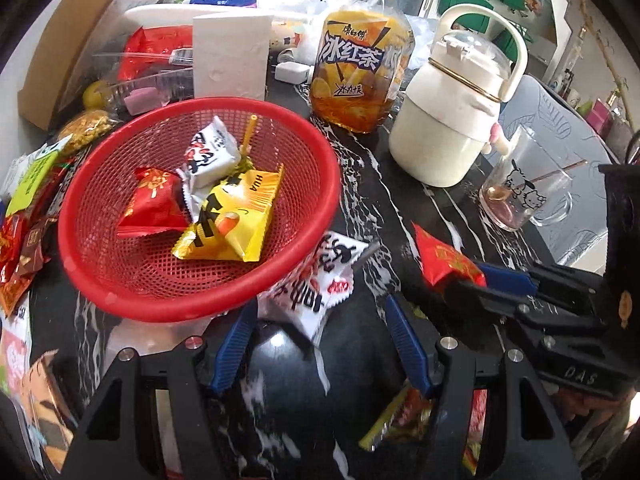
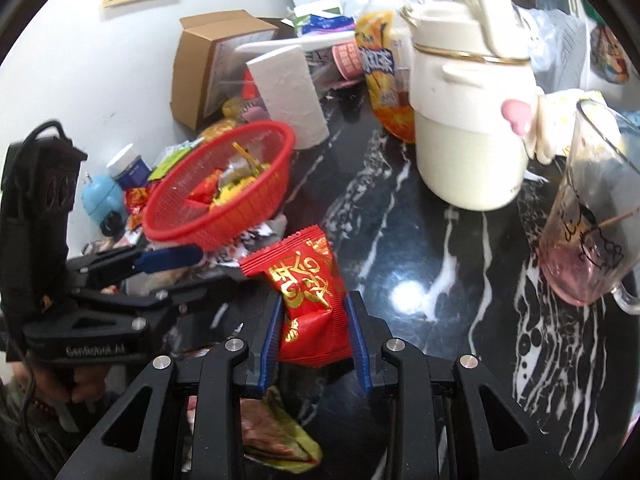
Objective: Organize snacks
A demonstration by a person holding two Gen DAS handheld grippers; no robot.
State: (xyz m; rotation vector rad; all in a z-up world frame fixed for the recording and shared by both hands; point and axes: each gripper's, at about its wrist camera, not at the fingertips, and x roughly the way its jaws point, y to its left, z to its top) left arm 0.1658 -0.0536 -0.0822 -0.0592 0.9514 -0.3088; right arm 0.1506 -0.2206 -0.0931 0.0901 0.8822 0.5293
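Snacks are being gathered into the red basket on the counter. The right gripper pinches a red packet, lifted clear, likely bound there (three packets already inside); the left gripper, spread and empty, straddles a white packet beside the rim.

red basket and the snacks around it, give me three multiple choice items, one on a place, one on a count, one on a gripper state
1. Where does the white snack packet lie?
A. on the table against the red basket
B. inside the glass mug
C. on the cardboard box

2. How many red packets lie in the basket?
A. none
B. one
C. three

3. What is the right gripper doing?
A. open, nothing in it
B. shut on a red snack packet
C. shut on a bottle

Key: 1 A, it lies by the rim. 2 B, a single red packet among the basket's packets. 3 B, both pads press the wrapper.
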